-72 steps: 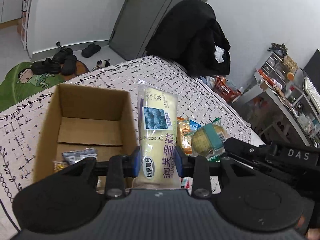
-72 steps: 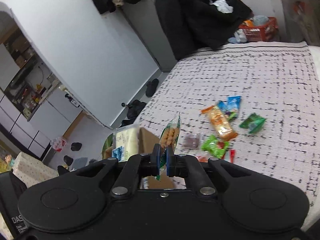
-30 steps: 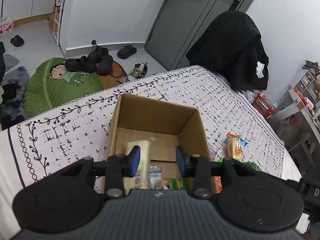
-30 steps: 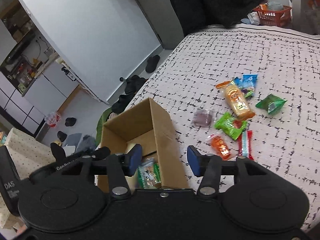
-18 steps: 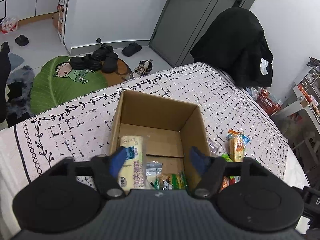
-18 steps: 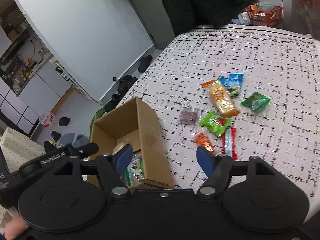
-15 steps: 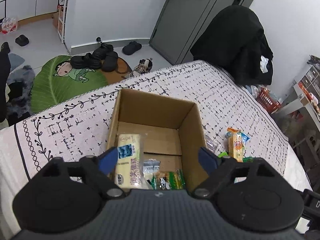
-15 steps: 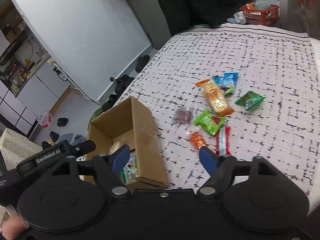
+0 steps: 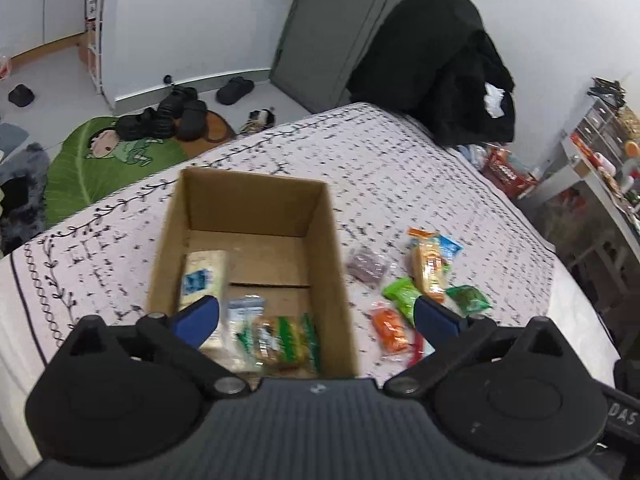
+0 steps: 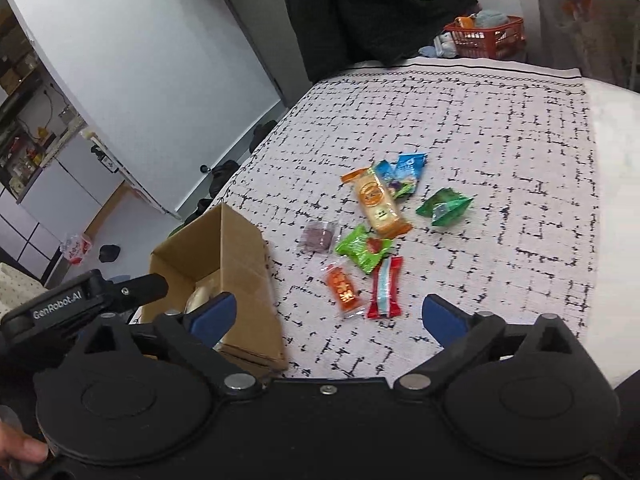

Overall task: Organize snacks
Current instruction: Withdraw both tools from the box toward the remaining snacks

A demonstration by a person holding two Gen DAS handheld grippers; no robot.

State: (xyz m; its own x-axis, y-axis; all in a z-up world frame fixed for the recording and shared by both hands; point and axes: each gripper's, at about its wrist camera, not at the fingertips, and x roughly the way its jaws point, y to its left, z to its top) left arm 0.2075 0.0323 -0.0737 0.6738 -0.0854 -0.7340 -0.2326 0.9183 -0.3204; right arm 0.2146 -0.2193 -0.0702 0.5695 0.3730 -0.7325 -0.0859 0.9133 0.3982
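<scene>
An open cardboard box (image 9: 328, 248) stands on the patterned bedspread; it also shows in the right wrist view (image 10: 240, 256). Inside lie a pale yellow cake pack (image 9: 202, 276), a clear pack (image 9: 244, 308) and a green-edged biscuit pack (image 9: 288, 340). Right of the box lie several loose snacks: an orange long pack (image 10: 380, 204), a blue pack (image 10: 408, 168), a dark green pack (image 10: 444, 206), a light green pack (image 10: 362, 248), a purple sweet (image 10: 318, 236), a small orange pack (image 10: 342, 288) and a red-and-blue bar (image 10: 386, 288). My left gripper (image 9: 316, 316) is open and empty above the box's near end. My right gripper (image 10: 328, 316) is open and empty, near the snacks.
The bedspread (image 10: 500, 140) ends at a white mattress edge on the right. Beyond the bed are a black coat on a chair (image 9: 440, 64), a red basket (image 10: 484, 36), shoes and a green mat (image 9: 120, 148) on the floor, and a cluttered shelf (image 9: 600, 152).
Both grippers let go of their snacks, which now lie in the box, and opened wide. Both views have since shifted right, toward the loose snacks.
</scene>
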